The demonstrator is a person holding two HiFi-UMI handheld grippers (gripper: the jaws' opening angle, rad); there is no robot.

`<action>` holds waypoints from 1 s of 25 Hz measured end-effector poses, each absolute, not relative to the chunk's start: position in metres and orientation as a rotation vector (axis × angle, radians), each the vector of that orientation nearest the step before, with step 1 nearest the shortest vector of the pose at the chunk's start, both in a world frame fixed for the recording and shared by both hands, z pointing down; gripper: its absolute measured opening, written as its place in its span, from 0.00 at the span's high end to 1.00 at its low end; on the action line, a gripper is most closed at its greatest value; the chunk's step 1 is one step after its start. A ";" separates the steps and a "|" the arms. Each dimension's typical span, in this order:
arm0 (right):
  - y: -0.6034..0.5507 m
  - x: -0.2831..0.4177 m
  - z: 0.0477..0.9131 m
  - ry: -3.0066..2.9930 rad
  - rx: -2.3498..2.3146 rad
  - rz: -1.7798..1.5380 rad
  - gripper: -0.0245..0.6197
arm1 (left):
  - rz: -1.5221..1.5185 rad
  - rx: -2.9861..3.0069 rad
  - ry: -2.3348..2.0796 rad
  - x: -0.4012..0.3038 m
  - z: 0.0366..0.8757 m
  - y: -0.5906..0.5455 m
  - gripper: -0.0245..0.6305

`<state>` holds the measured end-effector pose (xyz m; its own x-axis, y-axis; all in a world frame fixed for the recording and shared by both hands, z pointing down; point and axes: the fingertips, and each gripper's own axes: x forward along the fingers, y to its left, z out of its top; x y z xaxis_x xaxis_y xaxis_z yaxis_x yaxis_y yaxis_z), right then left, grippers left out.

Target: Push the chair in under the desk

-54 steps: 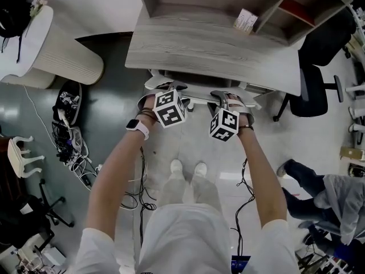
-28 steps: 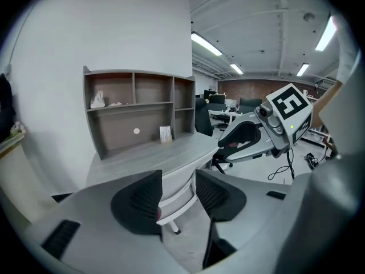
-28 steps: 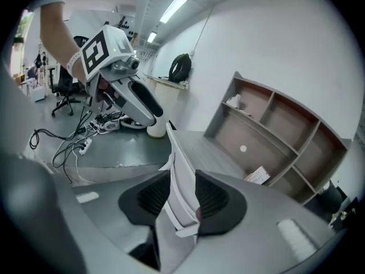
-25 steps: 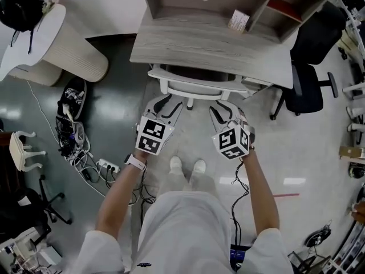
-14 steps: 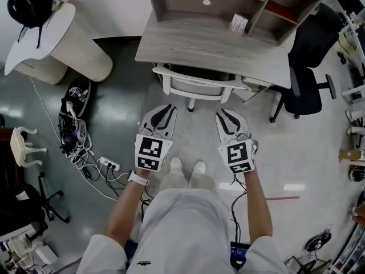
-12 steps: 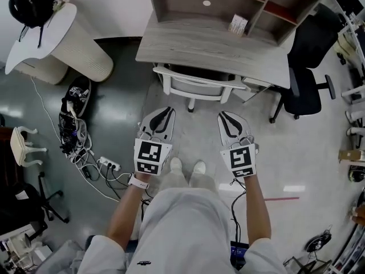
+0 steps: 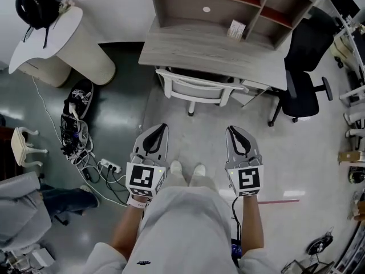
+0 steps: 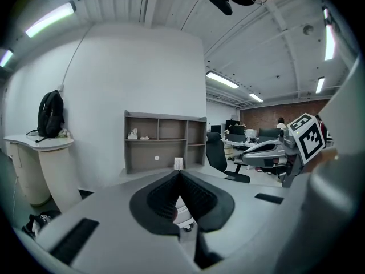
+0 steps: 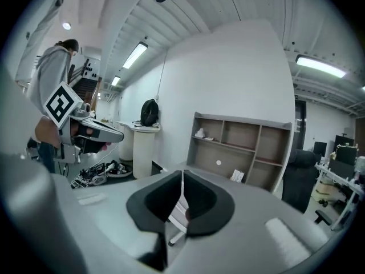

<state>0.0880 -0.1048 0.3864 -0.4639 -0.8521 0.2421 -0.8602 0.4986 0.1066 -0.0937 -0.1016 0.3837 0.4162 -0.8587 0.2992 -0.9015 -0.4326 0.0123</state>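
Observation:
The white chair (image 7: 197,87) stands tucked in under the grey wooden desk (image 7: 211,50), only its backrest and one leg showing. Both grippers hang low near my feet, well back from the chair and touching nothing. My left gripper (image 7: 155,135) is shut with its pads together and nothing between them; it points at the desk in the left gripper view (image 8: 179,173). My right gripper (image 7: 236,135) is closing, its pads almost meeting with only a thin slit and nothing held (image 9: 182,173). Part of the chair (image 9: 178,214) shows below the right jaws.
An open shelf unit (image 7: 228,4) sits on the desk. A black office chair (image 7: 305,67) stands to the right. A white rounded counter (image 7: 63,44) with a black backpack (image 7: 37,4) is at the left, cables and a power strip (image 7: 105,165) below it. Another person (image 7: 34,207) stands lower left.
Both grippers have drawn back from the chair toward my body and their jaws have come together. The chair stays under the desk. A person has come into view at lower left.

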 end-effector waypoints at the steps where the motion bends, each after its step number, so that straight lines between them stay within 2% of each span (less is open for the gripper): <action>1: -0.100 0.091 0.383 -2.481 1.471 0.047 0.93 | 0.370 2.498 -1.570 -0.094 0.381 -0.097 0.95; 16: -0.042 0.108 0.383 -2.465 1.578 0.108 0.93 | 0.304 2.504 -1.566 -0.101 0.370 -0.056 0.95; 25: -0.042 0.090 0.370 -2.526 1.542 0.087 0.93 | 0.309 2.543 -1.569 -0.098 0.355 -0.046 0.95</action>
<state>0.0900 -0.0419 0.3700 -0.4455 -0.8761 0.1843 -0.8867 0.4602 0.0441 -0.0983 -0.0464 0.3553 0.4358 -0.8660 0.2450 -0.8943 -0.4474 0.0095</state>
